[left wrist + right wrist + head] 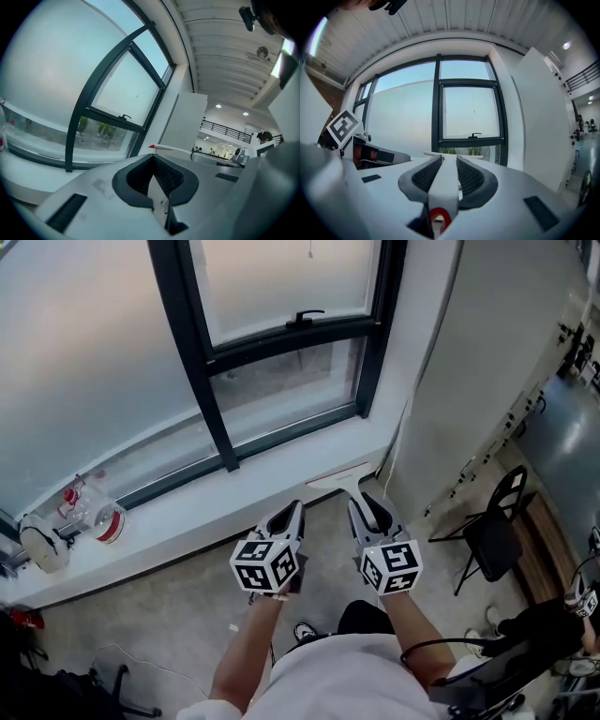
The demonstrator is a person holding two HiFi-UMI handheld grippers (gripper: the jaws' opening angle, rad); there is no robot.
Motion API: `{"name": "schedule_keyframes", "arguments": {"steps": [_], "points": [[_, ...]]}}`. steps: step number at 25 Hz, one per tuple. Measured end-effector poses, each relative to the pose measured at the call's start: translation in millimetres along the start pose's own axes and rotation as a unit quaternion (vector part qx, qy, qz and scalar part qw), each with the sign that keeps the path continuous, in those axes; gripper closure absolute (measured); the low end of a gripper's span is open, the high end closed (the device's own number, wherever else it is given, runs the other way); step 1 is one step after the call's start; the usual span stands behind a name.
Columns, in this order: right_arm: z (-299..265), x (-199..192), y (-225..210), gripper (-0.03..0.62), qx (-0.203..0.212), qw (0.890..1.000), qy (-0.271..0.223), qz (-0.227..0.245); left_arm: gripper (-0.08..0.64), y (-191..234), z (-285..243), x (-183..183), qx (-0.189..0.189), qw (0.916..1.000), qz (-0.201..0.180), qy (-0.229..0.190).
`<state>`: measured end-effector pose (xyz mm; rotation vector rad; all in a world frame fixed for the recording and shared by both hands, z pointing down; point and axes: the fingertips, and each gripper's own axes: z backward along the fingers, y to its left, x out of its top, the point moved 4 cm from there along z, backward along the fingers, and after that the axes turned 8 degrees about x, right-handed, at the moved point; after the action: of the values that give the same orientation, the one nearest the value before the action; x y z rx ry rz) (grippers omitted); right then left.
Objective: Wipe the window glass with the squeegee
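The white squeegee (339, 476) has its blade lying across just above the window sill (187, 521), below the dark-framed window glass (281, 277). My right gripper (360, 502) is shut on its handle. In the right gripper view the white handle (443, 187), with a red hanging loop at its end, runs between the black pads (471, 176) toward the blade (440, 153). My left gripper (295, 507) hovers beside it to the left, shut, with nothing held. The left gripper view shows its pads (164, 176) meeting at the tip and the red-tipped squeegee blade (171, 148) beyond.
Plastic bottles (94, 515) and a white bundle (42, 545) sit at the sill's left end. A window handle (305, 318) is on the upper sash. A white partition wall (487, 362) stands on the right, with a black folding chair (492, 531) beyond it.
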<state>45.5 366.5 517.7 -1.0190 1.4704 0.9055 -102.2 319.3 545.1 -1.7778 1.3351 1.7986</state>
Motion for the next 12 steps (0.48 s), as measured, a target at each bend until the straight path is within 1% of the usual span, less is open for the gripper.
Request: {"name": "schedule_keyframes", "arguments": {"steps": [5,8,12], "points": [[-25,26,12,0.502,0.009,0.999,-0.032,0.021,0.561,19,1,25,0.017,0.9997,-0.016,-0.009],[-46,37,16,0.502,0.016,0.999,-0.046,0.023,0.561,32,-1,43,0.022,0.9993,-0.027,-0.014],[-74,55,-3,0.502,0.017,0.997,-0.064,0.025,0.561,35,-30,72,0.019,0.9983,-0.048,-0.026]]}}
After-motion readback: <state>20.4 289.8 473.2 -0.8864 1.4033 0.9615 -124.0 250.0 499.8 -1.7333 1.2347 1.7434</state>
